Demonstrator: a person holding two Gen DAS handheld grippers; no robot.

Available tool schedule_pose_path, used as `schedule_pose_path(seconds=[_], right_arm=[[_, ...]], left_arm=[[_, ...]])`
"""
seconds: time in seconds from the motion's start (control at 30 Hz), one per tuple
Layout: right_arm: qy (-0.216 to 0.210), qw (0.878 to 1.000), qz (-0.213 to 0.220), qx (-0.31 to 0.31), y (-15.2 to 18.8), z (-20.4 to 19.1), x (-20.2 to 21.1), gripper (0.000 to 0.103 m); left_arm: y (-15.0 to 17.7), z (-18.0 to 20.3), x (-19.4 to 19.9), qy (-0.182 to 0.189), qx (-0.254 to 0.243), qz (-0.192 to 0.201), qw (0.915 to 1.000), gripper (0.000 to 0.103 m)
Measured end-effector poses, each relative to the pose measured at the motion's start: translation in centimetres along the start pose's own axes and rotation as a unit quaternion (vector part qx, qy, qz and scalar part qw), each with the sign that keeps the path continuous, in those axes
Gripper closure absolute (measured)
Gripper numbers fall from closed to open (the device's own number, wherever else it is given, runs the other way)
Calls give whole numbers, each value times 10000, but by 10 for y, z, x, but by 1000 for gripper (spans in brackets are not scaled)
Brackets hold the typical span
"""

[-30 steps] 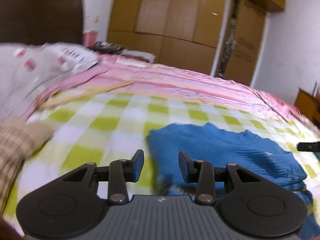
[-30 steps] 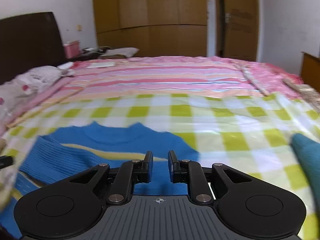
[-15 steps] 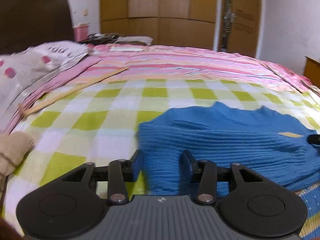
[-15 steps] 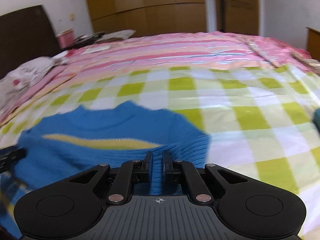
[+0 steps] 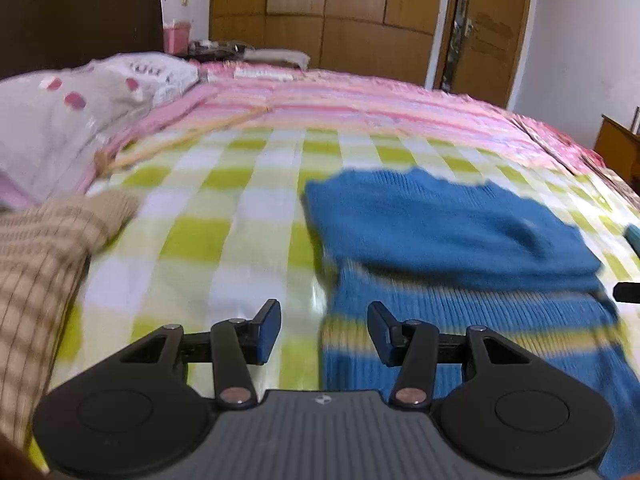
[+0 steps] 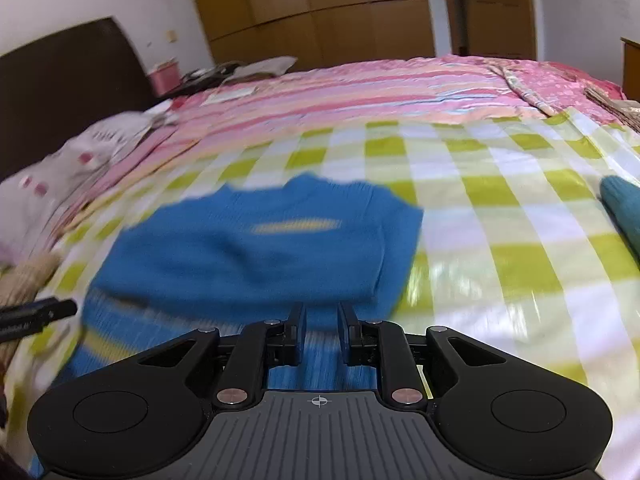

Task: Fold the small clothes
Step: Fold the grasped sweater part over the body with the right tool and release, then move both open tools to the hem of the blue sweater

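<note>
- Your blue sweater (image 5: pixel 448 232) lies flat on the green-and-white checked sheet (image 5: pixel 224 216), its sleeves folded in over the chest; the striped hem end is nearest you
- In the right wrist view the same sweater (image 6: pixel 256 256) shows a short yellow stripe on the folded top layer, with blurred edges
- Your left gripper (image 5: pixel 323 330) stands with its jaws well apart; they have just been opening, and nothing is pinched. The left edge of the sweater's hem lies below the gap, the pads clear of it
- Your right gripper (image 6: pixel 321 332) has a narrow gap between its jaws, which have just opened from nearly together. Blue knit shows through the gap, but the pads do not press on it
- The tip of your left gripper pokes in at the left edge of the right wrist view, just beside the hem
- A beige checked garment (image 5: pixel 44 264) lies at the left of the sheet, well apart from the sweater
- A teal garment (image 6: pixel 622 208) lies at the right edge of the sheet
- A grey pillow (image 5: pixel 68 120) rests at the head of the bed, with pink striped bedding (image 5: pixel 360 108) beyond the sheet
</note>
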State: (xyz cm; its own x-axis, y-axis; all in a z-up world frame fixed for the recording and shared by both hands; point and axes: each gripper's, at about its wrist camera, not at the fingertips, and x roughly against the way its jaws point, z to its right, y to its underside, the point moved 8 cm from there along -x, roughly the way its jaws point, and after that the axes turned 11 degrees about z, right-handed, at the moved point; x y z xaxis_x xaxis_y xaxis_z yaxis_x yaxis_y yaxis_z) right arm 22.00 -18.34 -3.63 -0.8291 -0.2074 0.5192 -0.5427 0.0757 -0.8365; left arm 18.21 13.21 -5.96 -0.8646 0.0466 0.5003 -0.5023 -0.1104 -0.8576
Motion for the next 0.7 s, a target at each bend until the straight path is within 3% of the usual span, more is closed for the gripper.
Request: schedule_pose_path(seconds=[0.43, 0.7], right_arm=[[-117, 9980, -592, -204, 73, -9, 91, 77], [-39, 9946, -805, -652, 103, 6, 119, 75]], left_arm=[[64, 18, 71, 227, -249, -907, 9953, 49], [76, 15, 83, -102, -570, -1239, 9906, 54]])
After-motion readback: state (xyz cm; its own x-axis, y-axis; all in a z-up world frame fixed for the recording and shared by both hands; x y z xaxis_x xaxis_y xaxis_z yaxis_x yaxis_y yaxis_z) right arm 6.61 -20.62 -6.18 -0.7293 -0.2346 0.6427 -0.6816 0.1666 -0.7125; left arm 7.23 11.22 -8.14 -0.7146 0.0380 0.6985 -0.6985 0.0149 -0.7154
